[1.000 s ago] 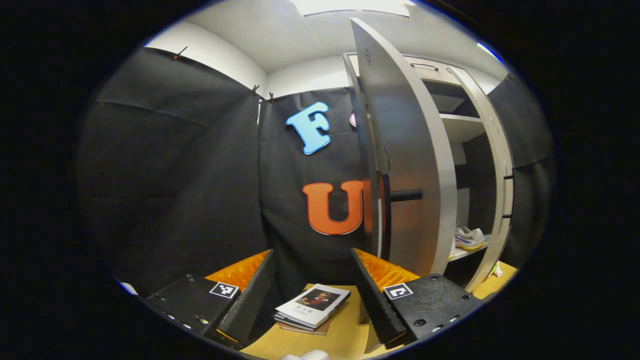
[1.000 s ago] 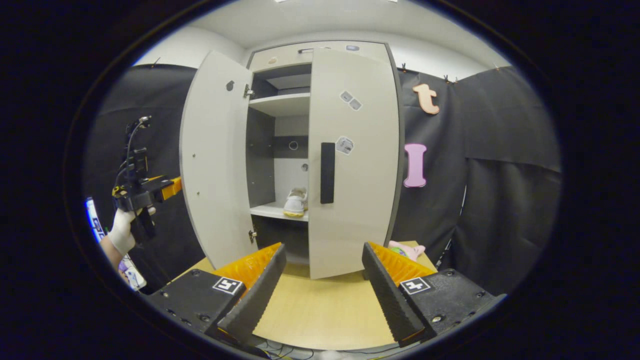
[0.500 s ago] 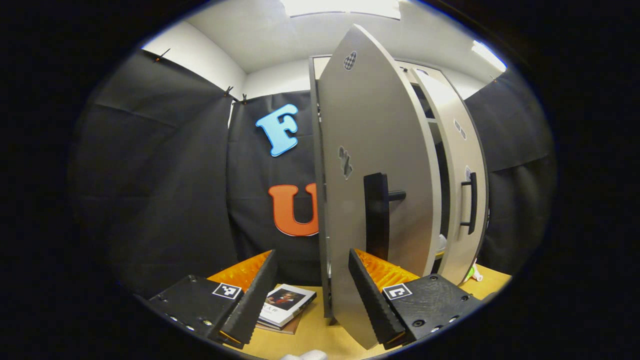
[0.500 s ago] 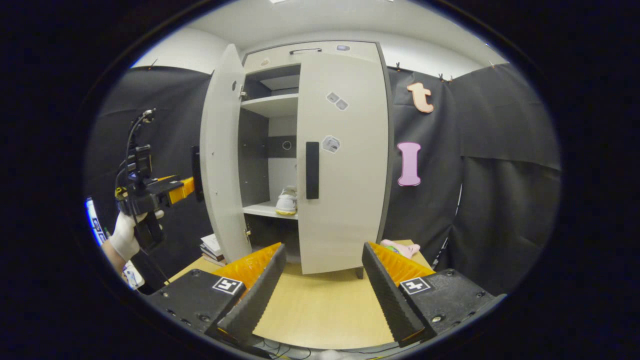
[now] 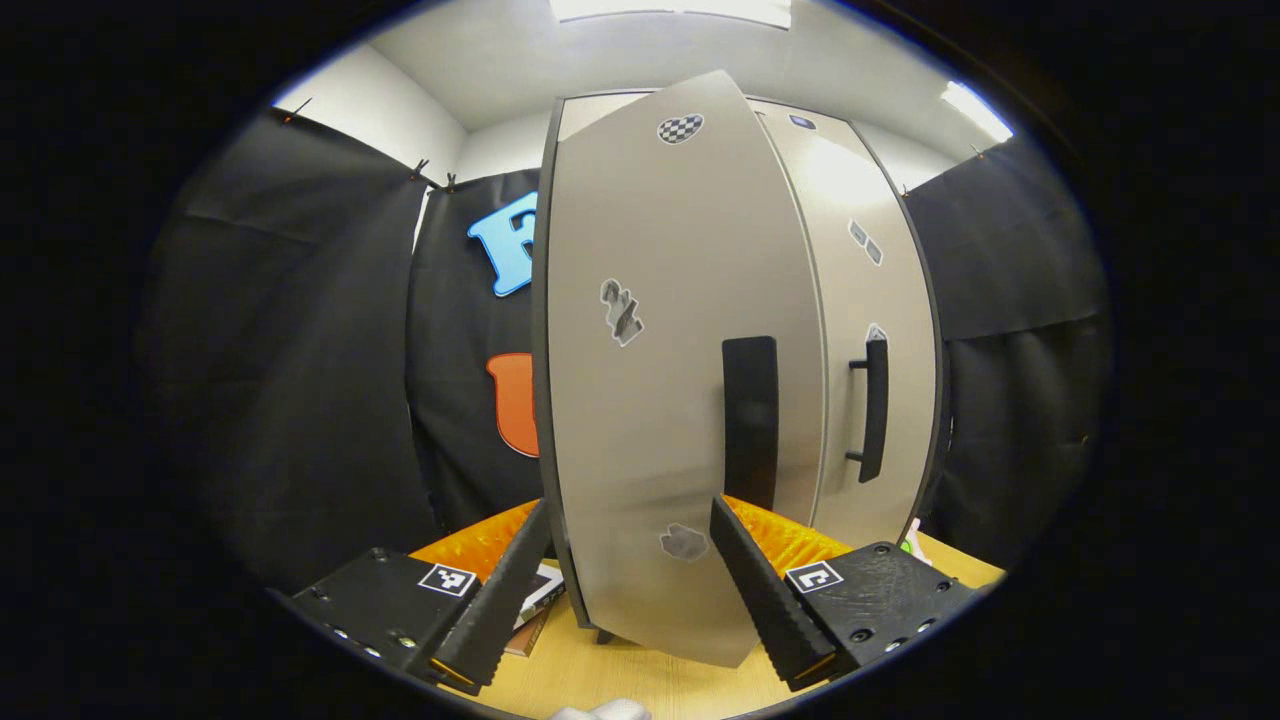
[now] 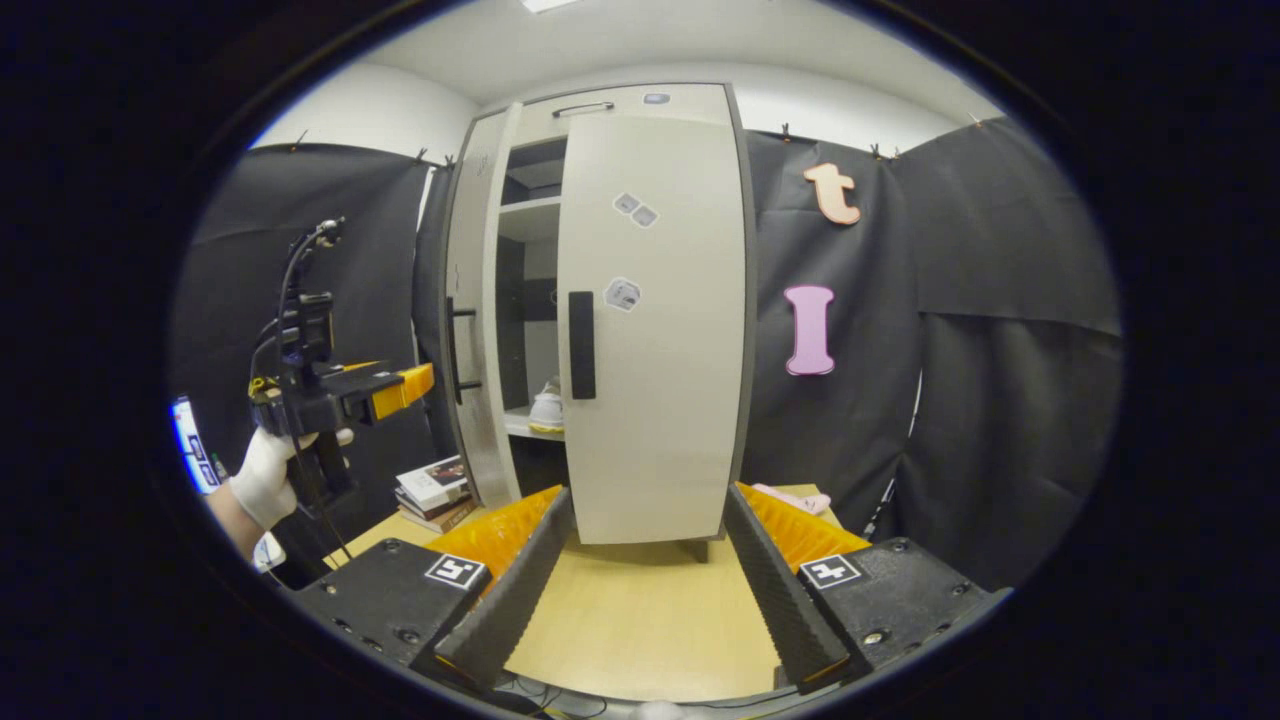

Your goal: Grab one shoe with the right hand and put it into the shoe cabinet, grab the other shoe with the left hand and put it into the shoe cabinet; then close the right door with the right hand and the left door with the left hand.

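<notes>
The pale shoe cabinet (image 6: 600, 110) stands on the wooden table. Its right door (image 6: 650, 320) is shut, black handle (image 6: 582, 345) facing me. The left door (image 6: 468, 320) stands ajar, leaving a narrow gap through which one white shoe (image 6: 547, 410) shows on a shelf. In the left gripper view the left door (image 5: 650, 350) looms close, its handle (image 5: 750, 420) just above my open left gripper (image 5: 630, 590), whose fingers flank the door's lower part. A gloved hand (image 6: 265, 480) holds the left gripper (image 6: 405, 385) left of the door. My right gripper (image 6: 640, 590) hangs open and empty before the cabinet.
A stack of books (image 6: 435, 485) lies on the table (image 6: 640, 620) left of the cabinet, also seen as a book (image 5: 535, 600) beside my left fingers. A pink soft item (image 6: 790, 495) sits at the cabinet's right foot. Black cloth walls surround the booth.
The left door has swung from wide open to nearly shut, and the left gripper followed it to the right. The right door stayed shut; the right gripper shifted only slightly.
</notes>
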`<state>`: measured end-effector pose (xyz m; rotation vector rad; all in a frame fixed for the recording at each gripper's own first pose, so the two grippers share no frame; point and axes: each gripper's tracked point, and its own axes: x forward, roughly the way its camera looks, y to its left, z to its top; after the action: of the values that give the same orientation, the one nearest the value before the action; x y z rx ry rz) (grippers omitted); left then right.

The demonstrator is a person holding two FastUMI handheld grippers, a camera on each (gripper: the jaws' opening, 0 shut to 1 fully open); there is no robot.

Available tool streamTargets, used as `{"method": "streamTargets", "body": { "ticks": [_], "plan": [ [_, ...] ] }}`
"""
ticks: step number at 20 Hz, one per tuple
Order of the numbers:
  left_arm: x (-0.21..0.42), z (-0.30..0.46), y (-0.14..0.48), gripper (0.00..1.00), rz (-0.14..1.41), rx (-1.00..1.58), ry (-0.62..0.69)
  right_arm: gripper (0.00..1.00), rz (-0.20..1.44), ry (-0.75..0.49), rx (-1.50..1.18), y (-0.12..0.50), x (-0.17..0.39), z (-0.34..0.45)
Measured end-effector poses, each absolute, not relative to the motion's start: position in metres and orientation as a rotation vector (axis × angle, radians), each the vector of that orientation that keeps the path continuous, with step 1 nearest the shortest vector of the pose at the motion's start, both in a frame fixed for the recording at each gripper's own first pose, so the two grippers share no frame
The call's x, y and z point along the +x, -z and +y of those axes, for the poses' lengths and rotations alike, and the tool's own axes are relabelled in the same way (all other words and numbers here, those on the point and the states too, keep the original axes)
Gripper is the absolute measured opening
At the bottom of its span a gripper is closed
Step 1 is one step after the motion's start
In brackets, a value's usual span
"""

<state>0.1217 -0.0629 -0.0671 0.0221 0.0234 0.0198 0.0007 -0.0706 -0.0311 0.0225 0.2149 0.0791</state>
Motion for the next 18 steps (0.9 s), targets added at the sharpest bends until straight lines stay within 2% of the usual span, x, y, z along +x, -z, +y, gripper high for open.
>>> {"method": "streamTargets", "body": {
  "ticks": [8, 9, 10, 11, 12, 18],
  "plan": [
    [0.081, -0.073, 0.061, 0.96, 0.067, -0.027, -0.012, 1.00, 0.169, -0.056, 0.026, 0.016, 0.008, -0.079],
    [0.074, -0.075, 0.056, 1.00, 0.065, -0.030, -0.007, 0.99, 0.161, -0.057, 0.031, 0.013, 0.009, -0.078],
    [0.067, -0.077, 0.054, 0.96, 0.059, -0.031, -0.001, 0.99, 0.155, -0.061, 0.036, 0.012, 0.009, -0.075],
    [0.060, -0.080, 0.052, 1.00, 0.059, -0.035, 0.011, 0.99, 0.151, -0.062, 0.040, 0.010, 0.010, -0.072],
    [0.052, -0.082, 0.051, 0.96, 0.059, -0.038, 0.022, 1.00, 0.149, -0.065, 0.041, 0.010, 0.011, -0.071],
    [0.020, -0.081, 0.049, 0.96, 0.058, 0.026, 0.018, 1.00, 0.155, -0.075, 0.064, 0.010, 0.013, -0.061]
  ]
}}
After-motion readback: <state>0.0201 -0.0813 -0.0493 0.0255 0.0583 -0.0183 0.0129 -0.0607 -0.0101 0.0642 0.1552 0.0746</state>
